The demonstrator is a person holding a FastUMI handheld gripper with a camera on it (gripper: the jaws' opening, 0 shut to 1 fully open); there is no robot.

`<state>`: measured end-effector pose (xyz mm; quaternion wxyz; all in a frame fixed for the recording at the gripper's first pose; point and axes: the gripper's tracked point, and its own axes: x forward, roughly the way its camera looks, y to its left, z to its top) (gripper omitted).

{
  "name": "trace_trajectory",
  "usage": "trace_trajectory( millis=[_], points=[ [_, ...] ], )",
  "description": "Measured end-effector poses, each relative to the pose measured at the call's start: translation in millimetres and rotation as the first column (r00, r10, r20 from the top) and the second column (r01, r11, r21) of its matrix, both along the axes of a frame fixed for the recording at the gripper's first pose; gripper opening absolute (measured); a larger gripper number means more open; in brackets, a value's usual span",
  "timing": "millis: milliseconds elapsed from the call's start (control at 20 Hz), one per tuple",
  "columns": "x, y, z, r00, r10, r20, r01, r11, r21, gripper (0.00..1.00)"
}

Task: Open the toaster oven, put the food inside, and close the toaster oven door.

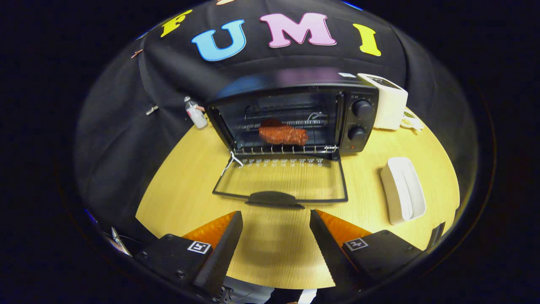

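Gripper (276, 219) spread wide, empty, just near of the toaster oven (295, 118) door (280, 181) (folded flat on the table (190, 185)), steak (282, 134) on the rack inside.

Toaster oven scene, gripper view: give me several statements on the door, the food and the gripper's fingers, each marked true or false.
1. The black toaster oven has its glass door folded down flat on the light wooden table. True.
2. The reddish-brown piece of meat lies on the table beside the oven. False: it rests on the wire rack inside the oven.
3. The gripper is shut on the door's black handle. False: its fingers stand open, empty, just short of the handle.
4. A white oblong dish sits on the table beside the open door. True.
5. The oven has two round black knobs. True.
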<state>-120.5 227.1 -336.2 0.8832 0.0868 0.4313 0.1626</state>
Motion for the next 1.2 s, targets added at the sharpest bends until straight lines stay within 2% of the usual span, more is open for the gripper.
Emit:
trace_trajectory(
  millis=[300, 500, 800, 1050, 1200],
  points=[
    [-11, 23, -40, 0.995, 0.032, -0.096, -0.039, 0.996, -0.076, 0.99],
    [-1, 27, -60, 0.989, -0.03, -0.142, 0.017, 0.995, -0.094, 0.99],
    [15, 20, -79, 0.979, -0.118, -0.165, 0.087, 0.978, -0.188, 0.99],
    [29, 23, -81, 0.973, -0.145, -0.18, 0.103, 0.969, -0.222, 0.98],
    [30, 22, -76, 0.979, -0.141, -0.148, 0.107, 0.97, -0.218, 0.98]
  ],
)
